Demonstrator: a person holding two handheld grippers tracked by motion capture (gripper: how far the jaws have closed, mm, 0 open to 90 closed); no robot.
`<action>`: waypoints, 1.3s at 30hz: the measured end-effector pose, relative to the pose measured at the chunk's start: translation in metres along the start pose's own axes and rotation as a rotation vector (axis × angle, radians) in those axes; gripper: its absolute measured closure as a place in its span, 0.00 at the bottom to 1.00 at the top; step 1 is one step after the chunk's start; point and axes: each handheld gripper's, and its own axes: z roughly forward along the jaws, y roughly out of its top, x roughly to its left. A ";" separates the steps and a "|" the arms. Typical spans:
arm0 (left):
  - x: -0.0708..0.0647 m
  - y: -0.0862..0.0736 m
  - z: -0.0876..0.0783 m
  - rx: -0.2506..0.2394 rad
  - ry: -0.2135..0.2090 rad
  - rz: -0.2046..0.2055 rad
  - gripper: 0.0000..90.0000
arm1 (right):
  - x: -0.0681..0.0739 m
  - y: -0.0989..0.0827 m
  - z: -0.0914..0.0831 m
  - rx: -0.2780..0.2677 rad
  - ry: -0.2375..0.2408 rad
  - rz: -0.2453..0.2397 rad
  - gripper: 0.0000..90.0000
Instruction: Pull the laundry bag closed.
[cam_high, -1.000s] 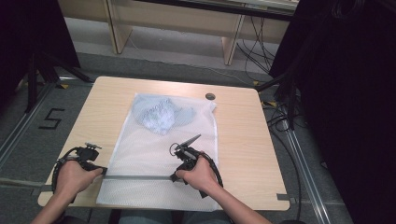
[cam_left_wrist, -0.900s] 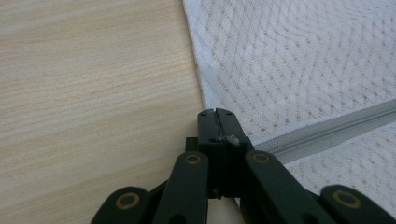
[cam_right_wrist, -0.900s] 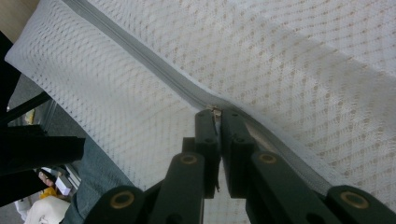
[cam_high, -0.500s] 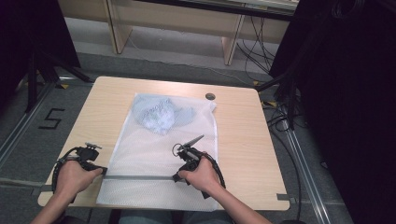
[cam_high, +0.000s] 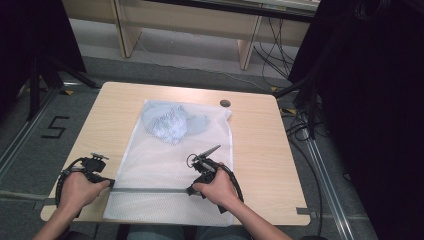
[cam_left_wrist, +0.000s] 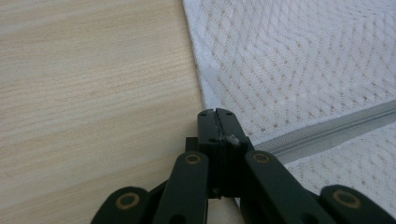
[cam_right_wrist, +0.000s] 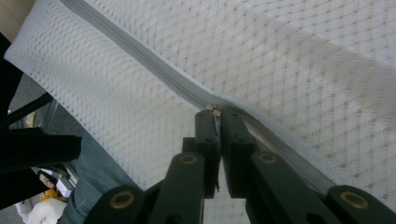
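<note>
Left hand-held gripper (cam_left_wrist: 217, 113) clamps the mesh bag's (cam_high: 170, 165) zipper (cam_left_wrist: 327, 133) end at 9 o'clock. Right hand-held gripper (cam_right_wrist: 217, 112) pinches the zipper pull (cam_right_wrist: 215, 110) at 3 o'clock.

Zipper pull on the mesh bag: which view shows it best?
Right gripper view: the zipper pull sits clamped at the right gripper jaw tips. The left gripper view shows only zipper tape; the high view shows the zipper as a thin grey line, the pull too small to see.

The mesh bag (cam_high: 170, 170) veils a bluish garment (cam_high: 170, 122), too blurred to identify; the bag's near edge overhangs the table (cam_high: 260, 145).
</note>
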 end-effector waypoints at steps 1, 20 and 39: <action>0.000 0.000 0.000 -0.006 -0.002 0.000 0.99 | -0.002 0.000 0.000 -0.006 0.000 -0.021 0.97; -0.001 0.000 0.000 -0.005 0.004 0.001 0.99 | -0.010 -0.006 -0.008 0.012 -0.017 0.037 0.97; -0.001 0.000 0.000 -0.005 0.004 0.002 0.99 | -0.020 -0.012 -0.013 -0.023 -0.011 0.007 0.97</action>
